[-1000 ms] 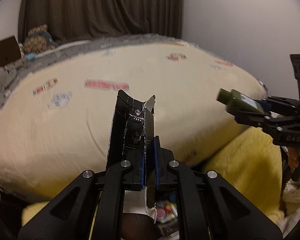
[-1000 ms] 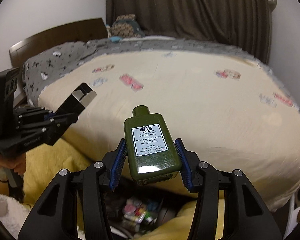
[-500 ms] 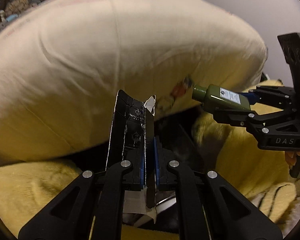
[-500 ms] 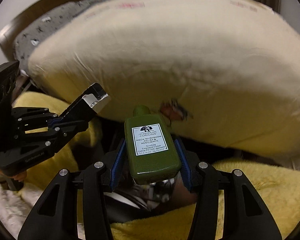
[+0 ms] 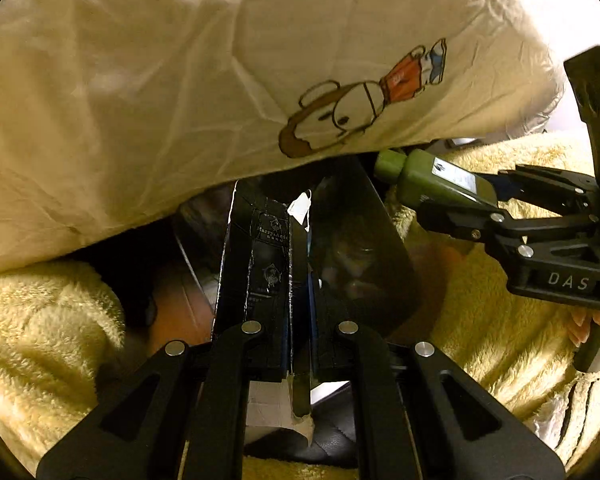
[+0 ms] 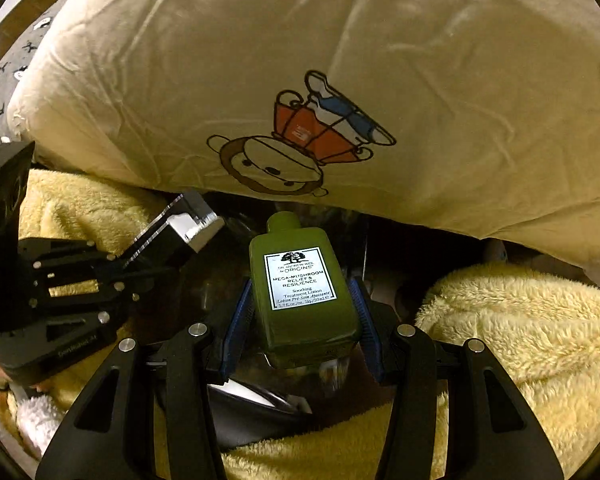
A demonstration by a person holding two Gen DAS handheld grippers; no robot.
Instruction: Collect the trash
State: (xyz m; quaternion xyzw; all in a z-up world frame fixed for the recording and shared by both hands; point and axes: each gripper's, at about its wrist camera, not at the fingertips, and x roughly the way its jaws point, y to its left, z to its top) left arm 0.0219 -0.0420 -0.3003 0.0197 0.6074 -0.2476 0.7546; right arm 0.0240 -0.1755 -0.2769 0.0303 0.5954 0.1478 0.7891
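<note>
A cream duvet (image 6: 380,60) printed with a cartoon figure (image 6: 300,148) bulged over the whole scene, with fluffy yellow blanket (image 6: 520,320) heaped on both sides. Between them lay a dark gap with a black bag (image 5: 364,248) inside, its contents too dim to tell. My left gripper (image 5: 298,320) was pinched tight on a flattened black carton (image 5: 260,256). My right gripper (image 6: 304,328) clamped the green lotion bottle (image 6: 300,284), cap towards the duvet's edge, over that gap.

Glossy green plastic bottle (image 6: 302,300), torn black cardboard carton (image 5: 260,264), fluffy yellow blanket (image 6: 532,320), smooth cream cloth duvet (image 6: 260,40).
</note>
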